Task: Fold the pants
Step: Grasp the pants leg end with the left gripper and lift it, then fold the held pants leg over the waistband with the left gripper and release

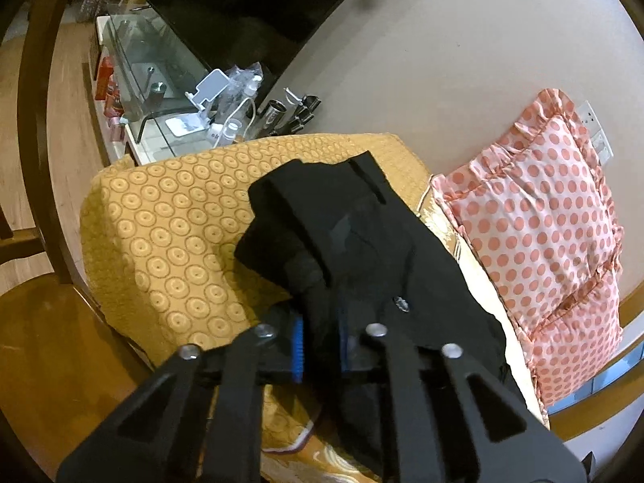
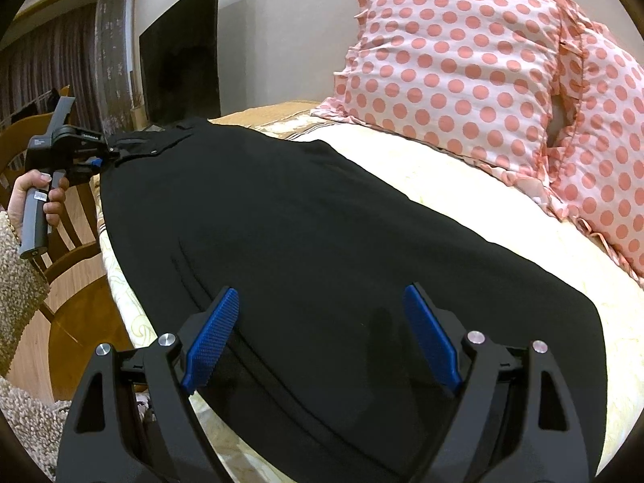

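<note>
**Left jaws pinch the waist; right jaws wait over the hem**

The left gripper (image 1: pixel 320 338) has its jaws clamped on a bunched fold of the pants (image 1: pixel 362 241), black cloth filling the gap between the blue pads (image 1: pixel 297 336). The right wrist view shows the same grip from afar: the tool bites the waistband corner at the bed's near edge, with a hand (image 2: pixel 36 197) wrapped round its handle. Holding that corner probably serves as one end of the fold, ready to be lifted or carried over once the other end is caught.

The right gripper (image 2: pixel 322 338) has its jaws wide apart, nothing between the pads (image 2: pixel 211 334) but the open view of cloth below. It hovers over the leg end of the pants (image 2: pixel 322 221); whether the tips touch the fabric I cannot tell. Standing open there, it looks set to take the hem, so both ends could be moved together.

The pants lie stretched flat along the bed (image 2: pixel 463 177), waist toward the left gripper, legs toward the right one. A button (image 1: pixel 401 304) shows just beyond the left jaws. Past the waist, a yellow cover (image 1: pixel 169 217) with circles drapes the bed's end. A dotted pillow (image 2: pixel 463 68) sits against the wall, beside the pants but apart from them. A wooden chair (image 2: pixel 76 237) stands by the bed near the hand.
</note>
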{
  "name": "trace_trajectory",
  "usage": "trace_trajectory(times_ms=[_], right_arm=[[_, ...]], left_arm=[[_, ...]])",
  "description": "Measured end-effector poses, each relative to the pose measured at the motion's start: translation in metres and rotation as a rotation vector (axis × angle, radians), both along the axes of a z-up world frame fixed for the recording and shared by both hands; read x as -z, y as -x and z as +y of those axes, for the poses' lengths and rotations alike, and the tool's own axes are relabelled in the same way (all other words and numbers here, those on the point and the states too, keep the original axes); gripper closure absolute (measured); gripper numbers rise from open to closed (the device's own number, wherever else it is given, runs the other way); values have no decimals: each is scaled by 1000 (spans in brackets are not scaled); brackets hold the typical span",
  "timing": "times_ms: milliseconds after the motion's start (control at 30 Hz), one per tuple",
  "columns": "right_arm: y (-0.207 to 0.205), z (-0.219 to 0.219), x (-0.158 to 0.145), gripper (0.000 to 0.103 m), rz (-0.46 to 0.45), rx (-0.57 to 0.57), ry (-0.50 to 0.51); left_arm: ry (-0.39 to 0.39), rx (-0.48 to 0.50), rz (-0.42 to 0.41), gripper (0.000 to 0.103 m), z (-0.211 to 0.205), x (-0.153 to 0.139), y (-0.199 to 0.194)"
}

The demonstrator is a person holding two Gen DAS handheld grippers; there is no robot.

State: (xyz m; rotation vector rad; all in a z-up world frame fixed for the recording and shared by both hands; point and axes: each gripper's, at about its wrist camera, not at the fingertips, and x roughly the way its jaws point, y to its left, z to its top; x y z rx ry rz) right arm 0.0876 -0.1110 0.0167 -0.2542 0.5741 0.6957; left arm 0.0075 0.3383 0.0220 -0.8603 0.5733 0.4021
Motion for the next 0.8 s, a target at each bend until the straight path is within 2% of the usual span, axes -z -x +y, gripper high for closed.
trace_trajectory(times_ms=[67,200,333,600,800], right_arm=[[1,-6,-1,17,-4,6,-9],[2,-24,-6,17,-12,35,-51],[2,-43,-7,17,-5,66,-95],[6,-83,-4,17,5,129,-159],[16,-131,-4,17,-1,223,-209]], left_arm=[[-44,7,-1,96,-7,-11,-1],[-181,60,-10,97,-36,-45,-10],[-241,142,-37,97,-68,-74,-26],[-370,396,-105,98,-176,-121,-71],[-423,674,-201,98,-290,-153,-94]])
